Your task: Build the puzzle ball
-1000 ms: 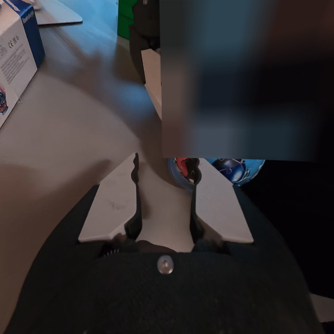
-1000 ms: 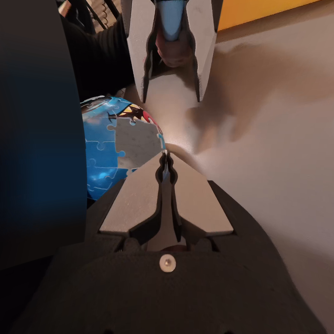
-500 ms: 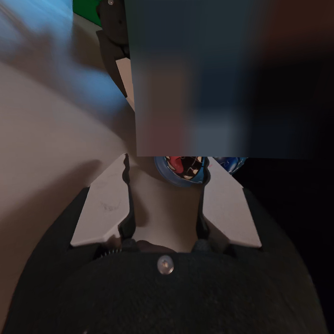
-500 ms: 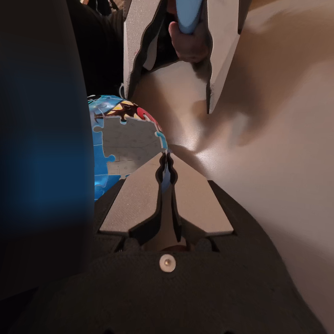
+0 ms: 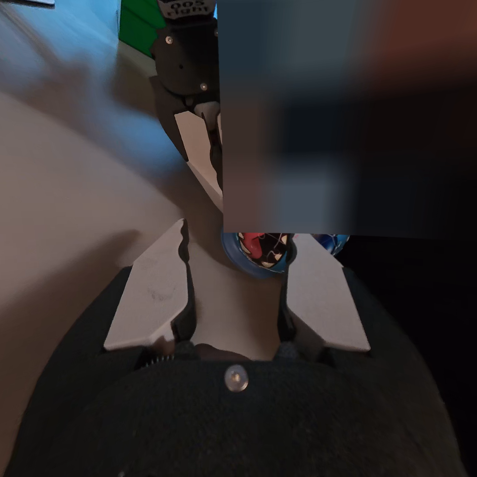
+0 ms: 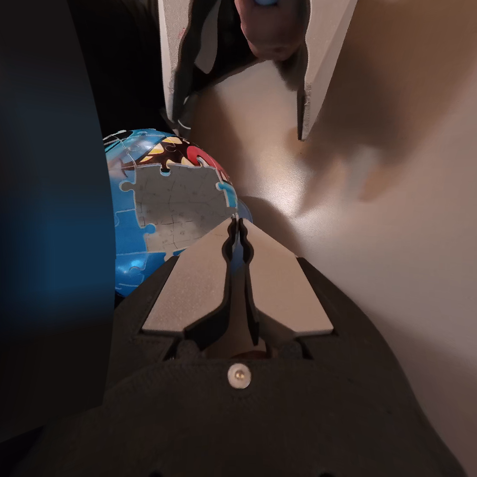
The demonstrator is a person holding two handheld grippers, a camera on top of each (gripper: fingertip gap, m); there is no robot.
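Note:
The puzzle ball is blue with a toothed red mouth and sits on a blue ring stand. A grey gap in its shell faces my right gripper. My right gripper is shut on a thin blue puzzle piece, with its tips at the gap's right edge. Its body shows at the top of the left wrist view, its tips hidden by the blurred patch. My left gripper is open, and the ball's mouth side is just beyond its tips. It also shows in the right wrist view.
The beige table runs to the right of the ball. A person's hand holds the left gripper. A green object stands at the far edge. Large blurred patches hide the side beyond the ball. Spacing between my two grippers at the tips: around 6 cm.
My left gripper has moved closer to the ball and opened wider. The ball's mouth side now lies between its tips. My right gripper stays shut at the gap, and the white box has left view.

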